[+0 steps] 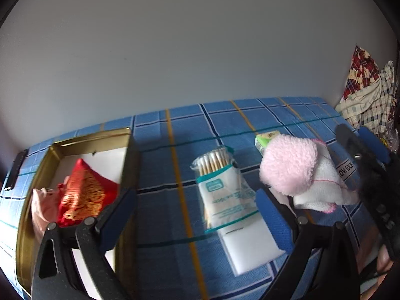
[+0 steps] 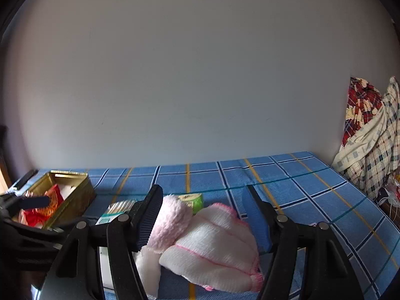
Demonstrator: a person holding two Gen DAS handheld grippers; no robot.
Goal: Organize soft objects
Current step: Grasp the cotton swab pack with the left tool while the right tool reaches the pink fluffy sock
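The right tongs point(image 2: 203, 216) stand wide apart, straddling the white cloth point(image 2: 215, 245) and the pink fluffy piece point(image 2: 170, 218) without touching them, on the blue checked table point(image 2: 312, 187). The left tongs point(image 1: 195, 215) are also spread, empty, over the cotton swab packet point(image 1: 220, 182). A red pouch point(image 1: 82, 195) lies inside the gold tin point(image 1: 37, 180) at the left.

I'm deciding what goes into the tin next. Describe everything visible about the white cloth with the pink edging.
The white cloth looks like soft waffle-weave gauze, edged and seamed in pink stitching. It lies folded and rumpled on the blue plaid sheet, with the fluffy pink item resting against its left side. The right tongs are open, one finger on either side of it, not gripping. In the left wrist view a printed label shows by it.
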